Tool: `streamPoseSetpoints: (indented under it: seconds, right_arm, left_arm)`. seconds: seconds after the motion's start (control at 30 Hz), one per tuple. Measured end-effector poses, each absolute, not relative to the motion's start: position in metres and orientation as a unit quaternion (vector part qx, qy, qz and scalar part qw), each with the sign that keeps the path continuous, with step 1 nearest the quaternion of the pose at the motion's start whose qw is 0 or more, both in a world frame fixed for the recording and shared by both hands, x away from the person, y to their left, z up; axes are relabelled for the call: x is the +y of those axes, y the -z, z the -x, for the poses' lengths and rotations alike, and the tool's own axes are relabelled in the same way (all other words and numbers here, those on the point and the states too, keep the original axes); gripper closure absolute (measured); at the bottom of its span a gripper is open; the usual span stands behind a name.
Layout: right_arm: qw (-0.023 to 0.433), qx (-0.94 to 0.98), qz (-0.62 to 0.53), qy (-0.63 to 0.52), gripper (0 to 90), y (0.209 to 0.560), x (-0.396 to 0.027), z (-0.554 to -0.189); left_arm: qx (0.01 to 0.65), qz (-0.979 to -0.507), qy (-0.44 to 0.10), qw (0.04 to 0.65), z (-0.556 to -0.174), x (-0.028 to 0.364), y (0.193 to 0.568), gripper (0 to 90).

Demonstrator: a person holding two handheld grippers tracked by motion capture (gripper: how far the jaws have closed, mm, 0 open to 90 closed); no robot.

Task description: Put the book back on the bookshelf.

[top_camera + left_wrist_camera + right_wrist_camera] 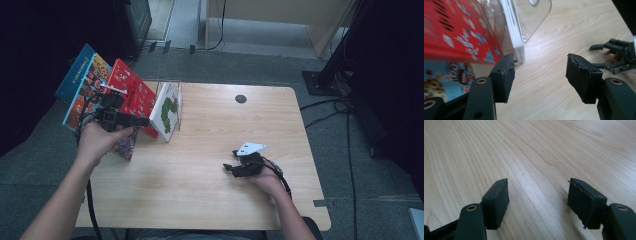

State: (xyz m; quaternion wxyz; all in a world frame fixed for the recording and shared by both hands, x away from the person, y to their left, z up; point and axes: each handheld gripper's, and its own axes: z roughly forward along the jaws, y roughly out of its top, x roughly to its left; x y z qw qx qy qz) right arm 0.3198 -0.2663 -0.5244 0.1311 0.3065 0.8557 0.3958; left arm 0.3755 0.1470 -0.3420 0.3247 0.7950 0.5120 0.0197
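Observation:
Several picture books lean together at the table's left edge: a blue book [79, 80], a red book [134, 94] and a white book [168, 111] with a green figure, the last resting in a clear stand [176, 90]. My left gripper [144, 121] is open, level, its empty jaws just in front of the red book's [456, 30] lower corner, with the white book [515, 35] and the clear stand [536, 15] beyond. My right gripper [228, 168] rests open on the bare wood, nothing between its jaws [537, 186].
Another cartoon-covered book [446, 80] lies under the red one, near my left hand. The wooden table [210, 200] has a dark round grommet [241, 99] at the back. From the left gripper view the right gripper [609, 56] appears far right. Cables and a stand base lie on the floor at right.

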Motion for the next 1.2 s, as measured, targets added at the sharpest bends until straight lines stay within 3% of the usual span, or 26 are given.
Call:
streamPoseSetpoints:
  seconds: [0.7, 1.2]
  right_arm:
    - [0.129, 0.857, -0.306, -0.395, 32.0, 0.524, -0.266, -0.320]
    - [0.130, 0.857, -0.304, -0.395, 31.5, 0.524, -0.266, -0.320]
  left_arm:
    - [0.488, -0.812, 0.042, 0.317, -0.355, 0.110, 0.447, 38.8]
    - [0.478, -0.824, 0.023, 0.303, -0.343, 0.101, 0.486, 38.2]
